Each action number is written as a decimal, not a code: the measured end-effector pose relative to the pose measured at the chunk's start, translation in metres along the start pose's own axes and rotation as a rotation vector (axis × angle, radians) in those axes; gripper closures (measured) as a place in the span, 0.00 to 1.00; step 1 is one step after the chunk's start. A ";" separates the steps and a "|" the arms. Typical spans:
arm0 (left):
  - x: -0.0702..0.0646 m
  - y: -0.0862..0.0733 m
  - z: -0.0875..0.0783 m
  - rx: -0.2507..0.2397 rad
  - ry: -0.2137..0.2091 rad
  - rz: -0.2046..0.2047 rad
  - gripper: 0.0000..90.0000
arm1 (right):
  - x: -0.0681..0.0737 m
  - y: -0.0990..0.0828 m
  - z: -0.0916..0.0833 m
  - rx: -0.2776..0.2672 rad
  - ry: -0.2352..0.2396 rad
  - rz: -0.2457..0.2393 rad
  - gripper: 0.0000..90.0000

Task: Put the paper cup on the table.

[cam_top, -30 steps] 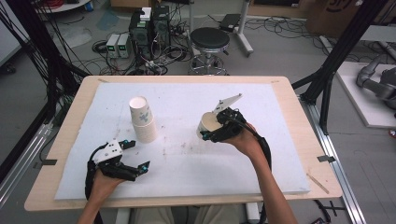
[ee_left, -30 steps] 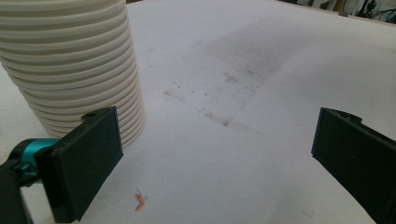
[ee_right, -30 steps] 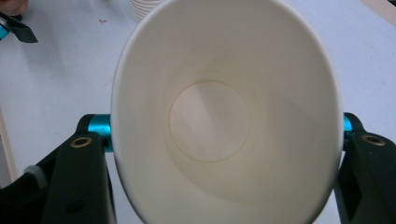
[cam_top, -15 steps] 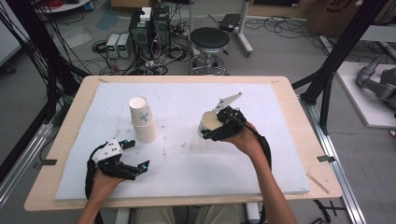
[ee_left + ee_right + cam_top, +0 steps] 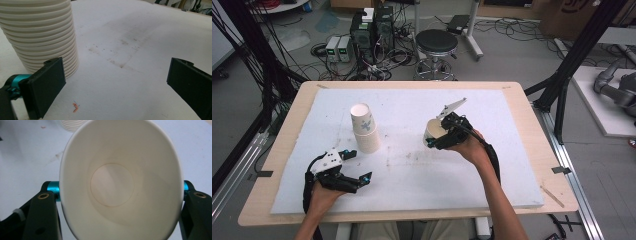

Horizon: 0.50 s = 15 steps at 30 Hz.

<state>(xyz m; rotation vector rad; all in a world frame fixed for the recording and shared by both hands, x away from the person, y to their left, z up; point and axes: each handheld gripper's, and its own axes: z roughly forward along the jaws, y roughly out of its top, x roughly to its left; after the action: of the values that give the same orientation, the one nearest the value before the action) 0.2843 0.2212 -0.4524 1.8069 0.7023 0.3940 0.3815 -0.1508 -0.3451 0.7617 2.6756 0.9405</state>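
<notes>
Right gripper [image 5: 435, 140] pinches a single paper cup [image 5: 432, 131] by its sides, held above the white mat [image 5: 492, 150] right of centre; in the right gripper view the cup [image 5: 117, 182] faces the camera mouth-on, empty, squeezed to an oval between the jaws; left gripper [image 5: 358, 166] low over the mat near the front left, jaws spread wide with nothing between; stack of paper cups [image 5: 365, 128] upright just beyond it; ribbed stack base [image 5: 40, 35] sits beside the left jaw.
</notes>
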 end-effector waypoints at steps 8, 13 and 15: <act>-0.001 0.000 -0.001 -0.006 0.004 0.011 0.02 | -0.005 0.013 0.026 0.051 -0.027 0.026 0.37; 0.000 0.000 -0.001 -0.013 0.004 -0.003 0.02 | -0.006 0.018 0.042 0.083 -0.040 0.035 0.37; 0.000 0.000 -0.001 -0.012 0.006 -0.002 0.02 | -0.006 0.020 0.049 0.090 -0.038 0.035 0.37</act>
<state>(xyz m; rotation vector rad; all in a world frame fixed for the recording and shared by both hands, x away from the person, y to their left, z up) 0.2833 0.2218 -0.4524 1.7941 0.7049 0.4014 0.4119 -0.1150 -0.3707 0.8391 2.6952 0.8091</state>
